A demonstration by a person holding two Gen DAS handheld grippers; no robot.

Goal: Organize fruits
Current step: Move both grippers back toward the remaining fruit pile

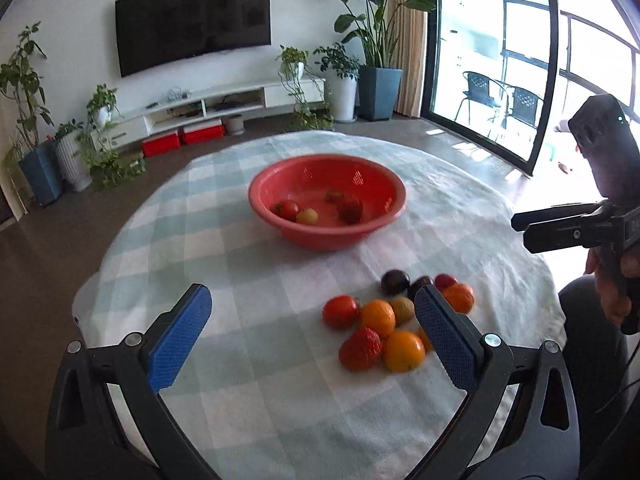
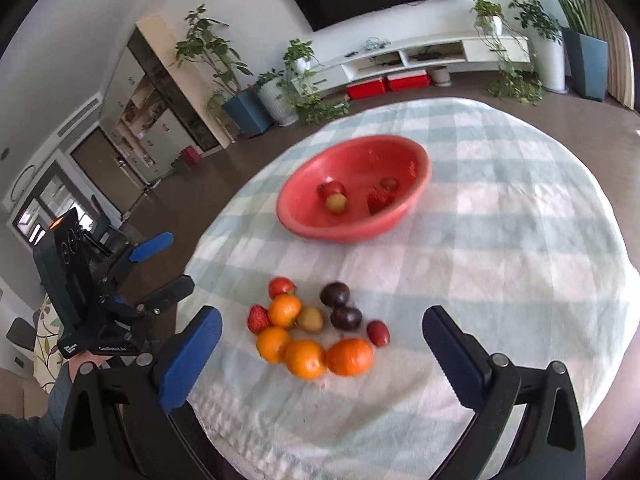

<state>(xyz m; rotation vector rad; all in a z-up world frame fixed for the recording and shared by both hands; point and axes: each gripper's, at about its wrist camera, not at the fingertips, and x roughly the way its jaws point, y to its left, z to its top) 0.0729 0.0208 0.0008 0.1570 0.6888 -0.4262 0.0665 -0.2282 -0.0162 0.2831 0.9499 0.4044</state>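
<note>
Hovering apart above checked tablecloth (image 1: pixel 256 380), seemingly.

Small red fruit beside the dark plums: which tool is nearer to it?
Right, it seems. The right tool is open just before the small red fruit; the left tool is off the left edge of the cloth, beyond the whole pile.

A home living room; wall-mounted television (image 1: pixel 192 20), low white media console (image 1: pixel 224 106), potted plants (image 1: pixel 372 40), balcony door (image 1: pixel 492 52)
</note>
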